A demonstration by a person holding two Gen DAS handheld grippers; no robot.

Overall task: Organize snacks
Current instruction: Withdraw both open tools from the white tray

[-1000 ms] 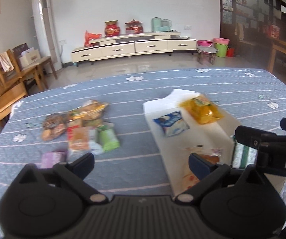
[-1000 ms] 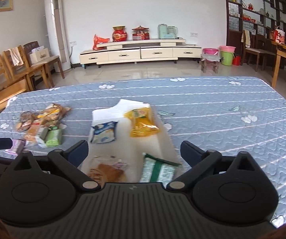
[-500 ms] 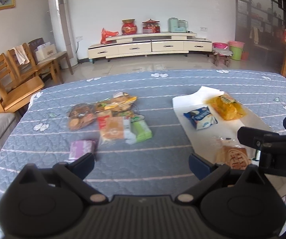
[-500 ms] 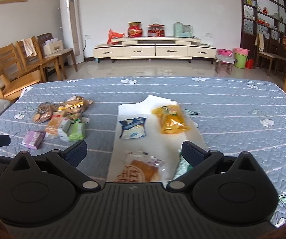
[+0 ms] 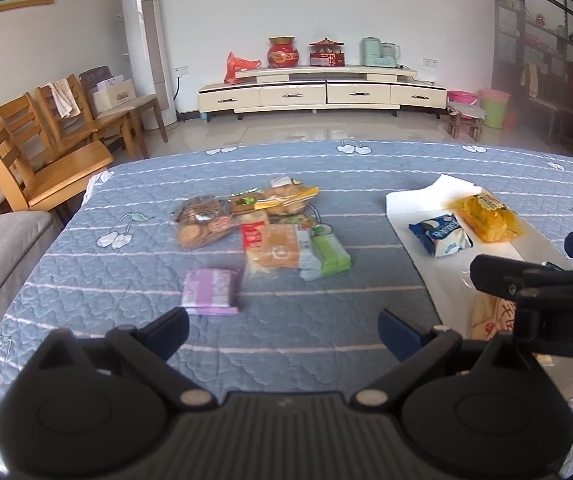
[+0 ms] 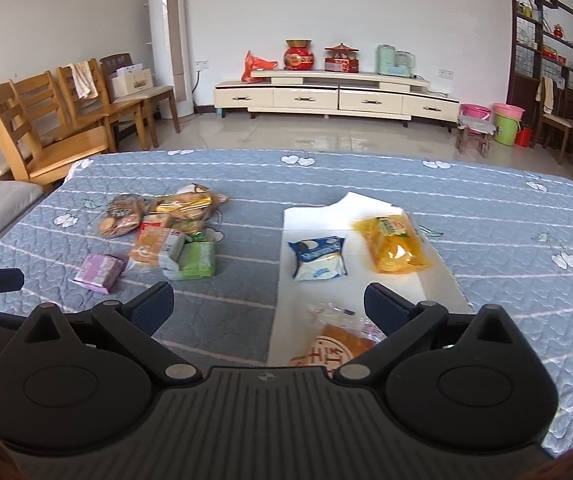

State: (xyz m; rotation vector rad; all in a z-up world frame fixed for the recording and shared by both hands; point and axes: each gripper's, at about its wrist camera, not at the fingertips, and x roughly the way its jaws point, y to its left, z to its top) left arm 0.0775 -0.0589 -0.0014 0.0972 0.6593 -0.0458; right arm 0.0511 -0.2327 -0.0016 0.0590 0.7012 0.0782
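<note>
Snacks sit unsorted on the blue quilted cloth: a flat purple packet lies nearest the left gripper, whose jaws are spread and empty. It should straddle the packet squarely. Rightward, the right gripper, also spread, hovers over the white paper sheet.

Blue quilted cover with white stripes; purple packet, green packet, yellow bag.
</note>
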